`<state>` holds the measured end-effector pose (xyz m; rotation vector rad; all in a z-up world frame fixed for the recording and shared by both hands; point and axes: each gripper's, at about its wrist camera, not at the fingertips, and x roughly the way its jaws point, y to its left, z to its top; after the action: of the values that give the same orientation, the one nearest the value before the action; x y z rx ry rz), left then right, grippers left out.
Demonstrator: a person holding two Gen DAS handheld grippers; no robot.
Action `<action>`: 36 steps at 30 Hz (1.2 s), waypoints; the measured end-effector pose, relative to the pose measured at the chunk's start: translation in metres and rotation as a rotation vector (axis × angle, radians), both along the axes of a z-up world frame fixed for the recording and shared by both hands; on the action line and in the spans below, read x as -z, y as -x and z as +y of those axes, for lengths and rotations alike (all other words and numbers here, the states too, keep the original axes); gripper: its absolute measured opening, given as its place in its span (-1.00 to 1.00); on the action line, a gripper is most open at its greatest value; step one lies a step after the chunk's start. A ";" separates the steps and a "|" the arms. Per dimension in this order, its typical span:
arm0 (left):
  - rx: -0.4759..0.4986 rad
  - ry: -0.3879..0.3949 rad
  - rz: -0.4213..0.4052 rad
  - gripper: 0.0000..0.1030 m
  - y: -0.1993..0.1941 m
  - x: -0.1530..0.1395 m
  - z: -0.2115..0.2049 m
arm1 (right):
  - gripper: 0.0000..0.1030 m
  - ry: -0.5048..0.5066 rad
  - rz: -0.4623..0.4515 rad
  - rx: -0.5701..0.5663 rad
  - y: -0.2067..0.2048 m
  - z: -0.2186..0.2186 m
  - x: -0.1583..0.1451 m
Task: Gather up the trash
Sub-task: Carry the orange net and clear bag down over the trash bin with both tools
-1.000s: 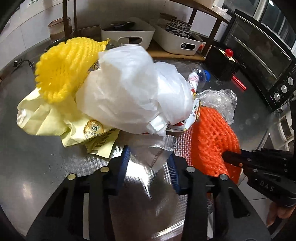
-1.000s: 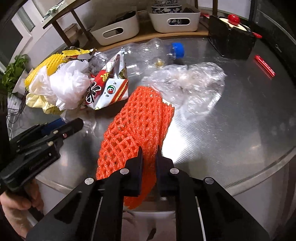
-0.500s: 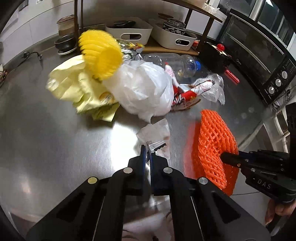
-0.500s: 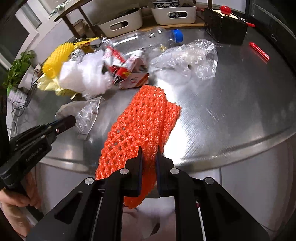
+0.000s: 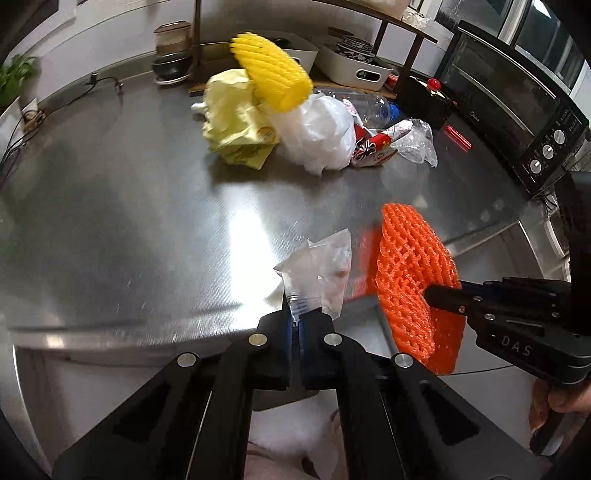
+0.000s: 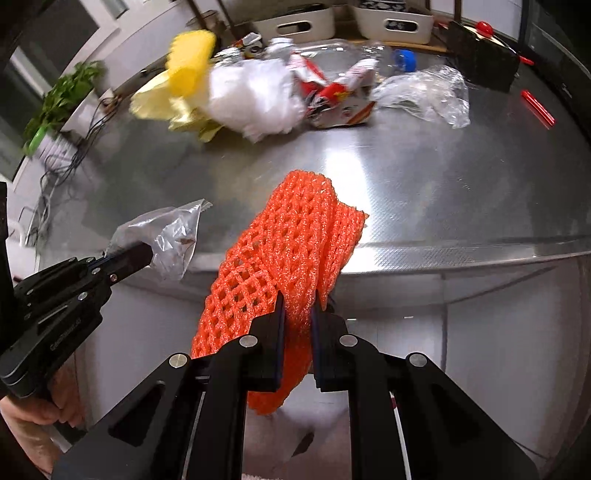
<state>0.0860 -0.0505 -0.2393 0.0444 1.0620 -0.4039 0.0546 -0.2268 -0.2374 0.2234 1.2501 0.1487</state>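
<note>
My left gripper (image 5: 298, 326) is shut on a small clear plastic bag (image 5: 319, 271), held above the steel counter's front edge; it also shows in the right wrist view (image 6: 170, 240). My right gripper (image 6: 298, 317) is shut on an orange foam net (image 6: 291, 258), seen in the left wrist view (image 5: 413, 273) beside the bag. Farther back on the counter lies a pile: a yellow foam net (image 5: 273, 79), a yellow bag (image 5: 236, 122), a white plastic bag (image 5: 321, 133), a red-white wrapper (image 5: 373, 146), a clear bottle (image 5: 369, 107) and a crumpled clear bag (image 6: 424, 96).
The steel counter (image 5: 129, 229) ends at a front edge just below both grippers. A black toaster oven (image 5: 517, 107) stands at the right. White bins (image 6: 399, 18) sit on a wooden shelf at the back. A red pen (image 6: 537, 109) and a black box (image 6: 480, 62) lie at the right.
Both grippers have pulled back toward the counter's front edge with their items. The left gripper closed on the clear bag a second ago. The trash pile now lies farther away.
</note>
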 end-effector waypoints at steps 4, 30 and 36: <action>-0.019 -0.005 0.006 -0.99 0.017 0.001 0.014 | -0.75 -0.002 0.007 -0.031 0.003 0.013 0.001; -0.105 0.015 0.328 -0.99 0.058 0.210 0.050 | -0.75 -0.060 0.288 -0.072 0.033 0.049 0.220; -0.141 0.044 0.423 -0.99 0.038 0.269 0.057 | -0.74 -0.015 0.342 -0.097 0.023 0.062 0.280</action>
<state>0.0476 0.0061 -0.5087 -0.1606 1.4627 -0.3151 0.0315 -0.1650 -0.5174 0.2066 1.6020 0.2103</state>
